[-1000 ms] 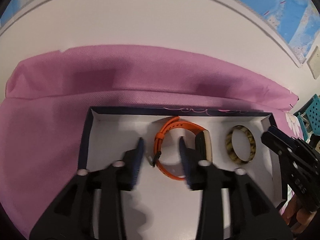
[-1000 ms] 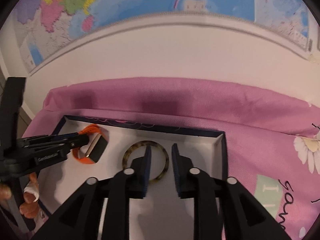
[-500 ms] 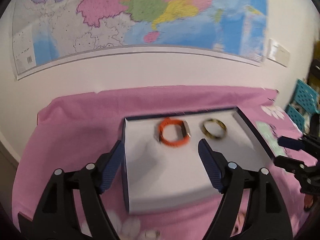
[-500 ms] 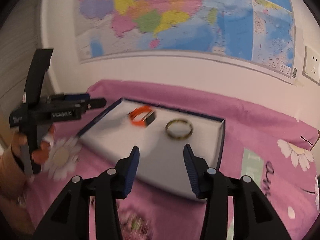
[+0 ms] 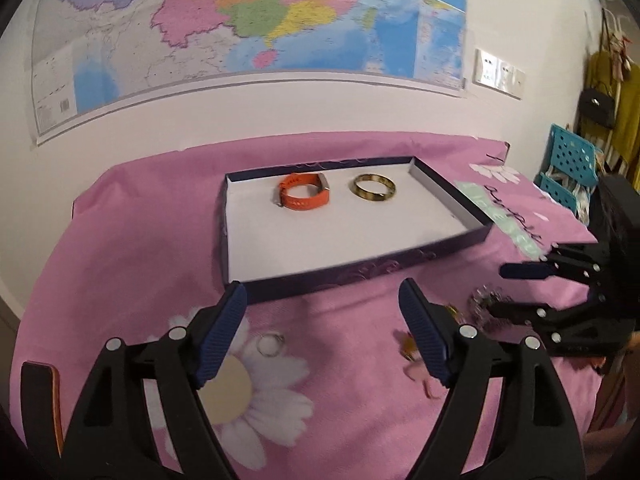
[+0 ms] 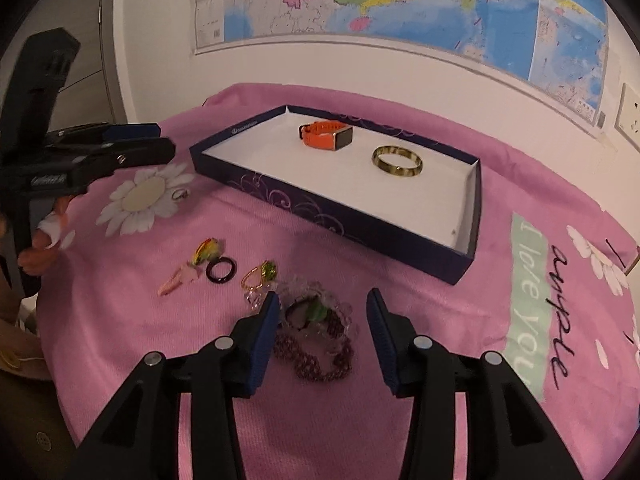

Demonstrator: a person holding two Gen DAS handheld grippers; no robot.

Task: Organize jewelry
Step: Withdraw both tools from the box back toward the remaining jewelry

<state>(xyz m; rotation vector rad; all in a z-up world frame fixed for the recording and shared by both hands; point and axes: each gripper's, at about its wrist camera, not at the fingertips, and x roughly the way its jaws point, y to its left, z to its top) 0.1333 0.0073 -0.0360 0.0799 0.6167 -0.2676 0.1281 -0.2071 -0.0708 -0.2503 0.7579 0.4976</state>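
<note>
Both my hand-held grippers have pulled back from the tray (image 5: 452, 240), jaws just opened, nothing between; orange watch (image 5: 305, 196) and mottled bangle (image 5: 374, 187) lie inside; only my right view shows the beaded bracelets (image 6: 320, 340).

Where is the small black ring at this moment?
In the right wrist view the black ring lies on the pink cloth, outside the box, between the pink hair clip and the green-stone ring.
</note>
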